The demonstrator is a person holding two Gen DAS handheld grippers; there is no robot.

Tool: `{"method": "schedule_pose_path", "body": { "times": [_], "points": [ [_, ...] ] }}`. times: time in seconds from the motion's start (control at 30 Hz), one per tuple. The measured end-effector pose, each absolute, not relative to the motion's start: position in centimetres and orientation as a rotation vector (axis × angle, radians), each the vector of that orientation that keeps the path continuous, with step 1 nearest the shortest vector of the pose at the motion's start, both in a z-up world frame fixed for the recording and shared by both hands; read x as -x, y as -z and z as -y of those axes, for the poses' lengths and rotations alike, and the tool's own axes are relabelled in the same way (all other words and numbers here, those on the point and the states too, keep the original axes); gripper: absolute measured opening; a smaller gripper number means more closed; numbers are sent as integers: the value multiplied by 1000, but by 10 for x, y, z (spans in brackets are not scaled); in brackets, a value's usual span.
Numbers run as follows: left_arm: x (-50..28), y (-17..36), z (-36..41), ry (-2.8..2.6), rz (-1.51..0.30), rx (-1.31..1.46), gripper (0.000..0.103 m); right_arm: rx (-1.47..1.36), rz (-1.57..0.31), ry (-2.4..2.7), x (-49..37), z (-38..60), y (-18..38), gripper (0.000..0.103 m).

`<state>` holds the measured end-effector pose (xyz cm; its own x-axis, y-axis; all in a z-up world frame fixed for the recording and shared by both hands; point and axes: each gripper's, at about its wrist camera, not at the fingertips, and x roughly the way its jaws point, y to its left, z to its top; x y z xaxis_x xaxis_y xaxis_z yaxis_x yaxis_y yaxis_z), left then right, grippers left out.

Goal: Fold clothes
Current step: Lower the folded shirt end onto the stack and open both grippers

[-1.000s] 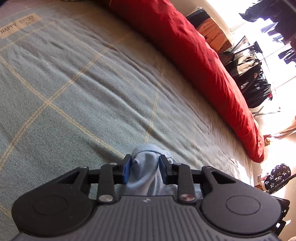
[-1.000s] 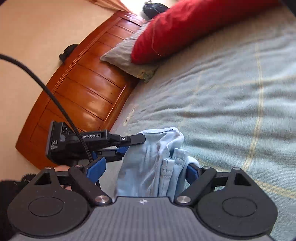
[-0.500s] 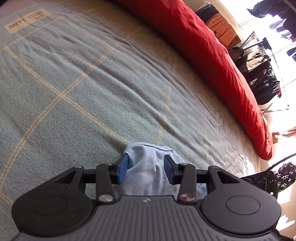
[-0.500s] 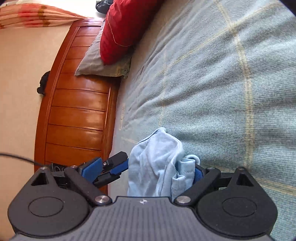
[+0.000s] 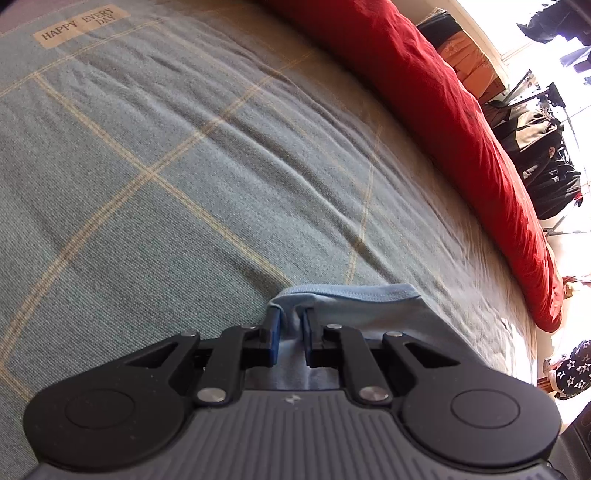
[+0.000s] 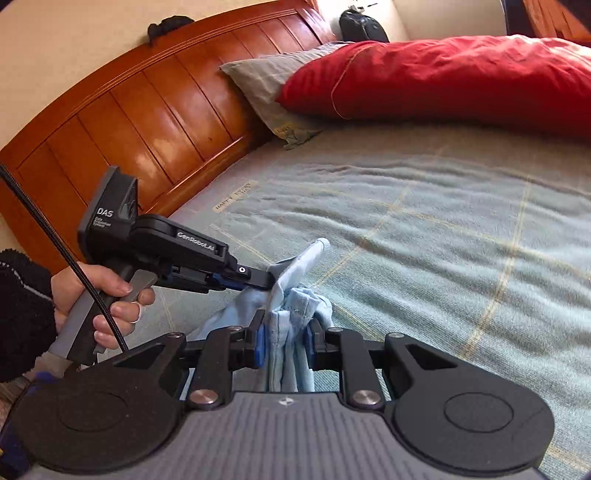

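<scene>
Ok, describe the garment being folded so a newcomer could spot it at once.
Start at the wooden headboard and the blue-grey checked bedspread before it. Near its edge, the pale blue garment hangs bunched, pinched by the left gripper and right gripper. It is the only light-blue cloth, unlike the red duvet.

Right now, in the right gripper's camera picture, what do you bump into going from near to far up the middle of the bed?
Right gripper, its jaws pinching the light blue garment → green checked bedspread → red pillow → wall behind the bed.
</scene>
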<state>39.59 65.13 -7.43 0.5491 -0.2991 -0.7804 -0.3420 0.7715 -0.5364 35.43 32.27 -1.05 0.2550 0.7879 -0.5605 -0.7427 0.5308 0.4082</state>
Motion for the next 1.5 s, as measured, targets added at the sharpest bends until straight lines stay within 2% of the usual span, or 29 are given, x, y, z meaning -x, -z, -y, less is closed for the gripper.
{"method": "schedule_pose_path", "body": {
  "times": [0.13, 0.4, 0.47, 0.53, 0.57, 0.67, 0.83, 1.03, 1.17, 1.33, 1.4, 1.5],
  "points": [
    [-400, 72, -649, -36, -1023, 696, 11, -49, -796, -942, -351, -317, 5, 23],
    [-403, 76, -650, -60, -1019, 698, 13, -174, -943, -825, -373, -281, 34, 28],
    [-402, 77, -652, -59, -1015, 708, 14, -212, -962, -838, -382, -274, 44, 34],
    [-402, 76, -651, -59, -1014, 697, 14, -305, -1010, -874, -394, -268, 58, 52],
    [-402, 75, -650, -60, -1015, 686, 15, -360, -1040, -877, -401, -266, 66, 53],
    [-403, 70, -646, -58, -1023, 646, 14, -423, -1085, -868, -413, -265, 77, 54],
    [-389, 43, -633, -49, -1024, 527, 16, -399, -1029, -900, -414, -264, 56, 54],
    [-378, 32, -612, 68, -1013, 484, 32, -210, -918, -1108, -401, -309, 32, 54],
    [-367, 56, -613, 48, -1072, 547, 30, -96, -1017, -1151, -393, -335, 51, 54],
    [-347, 46, -630, 16, -955, 671, 30, -66, -1066, -1168, -380, -318, 53, 54],
    [-357, 32, -639, 26, -874, 637, 42, -33, -1069, -1169, -374, -318, 52, 55],
    [-383, 37, -657, 22, -911, 628, 48, 16, -1063, -1168, -371, -324, 47, 56]
  ]
}}
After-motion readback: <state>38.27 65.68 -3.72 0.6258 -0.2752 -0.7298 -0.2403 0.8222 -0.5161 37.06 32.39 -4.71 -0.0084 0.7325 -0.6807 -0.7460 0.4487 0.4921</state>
